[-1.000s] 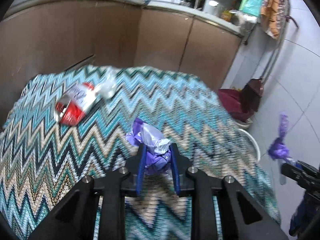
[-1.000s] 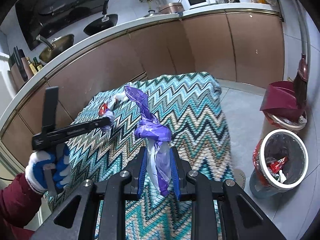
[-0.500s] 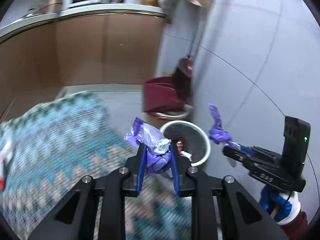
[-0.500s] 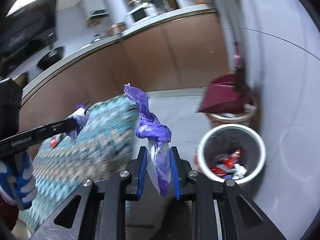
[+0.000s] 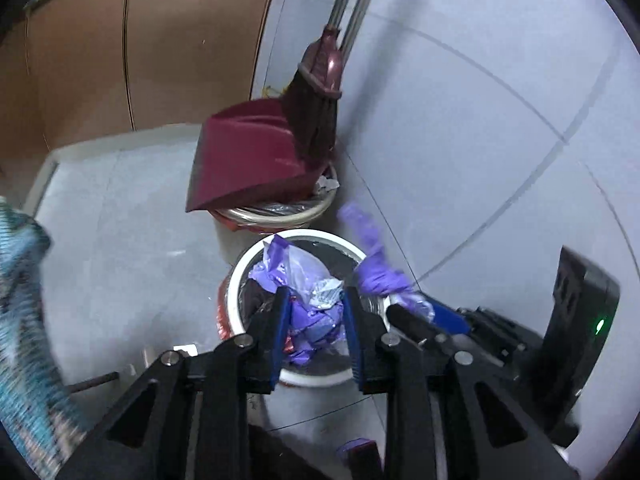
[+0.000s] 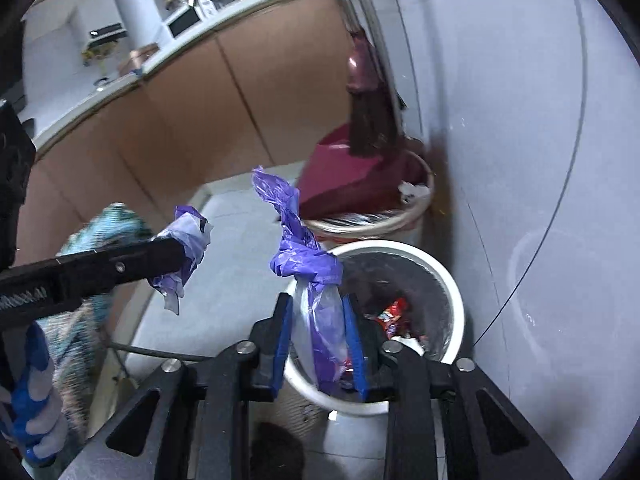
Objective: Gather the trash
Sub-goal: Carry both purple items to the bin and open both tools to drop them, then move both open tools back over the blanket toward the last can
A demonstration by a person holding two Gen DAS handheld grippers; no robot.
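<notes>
Purple wrapper (image 5: 314, 312) between left gripper (image 5: 314, 320) jaws, above white bin (image 5: 244, 264)

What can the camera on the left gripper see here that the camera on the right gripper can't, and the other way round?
Only the left wrist view shows the right gripper's black body with a green light. Only the right wrist view shows the kitchen counter and red wrappers in the bin. Both show the white-rimmed trash bin, the maroon dustpan and broom, and each gripper shut on purple plastic trash.
</notes>
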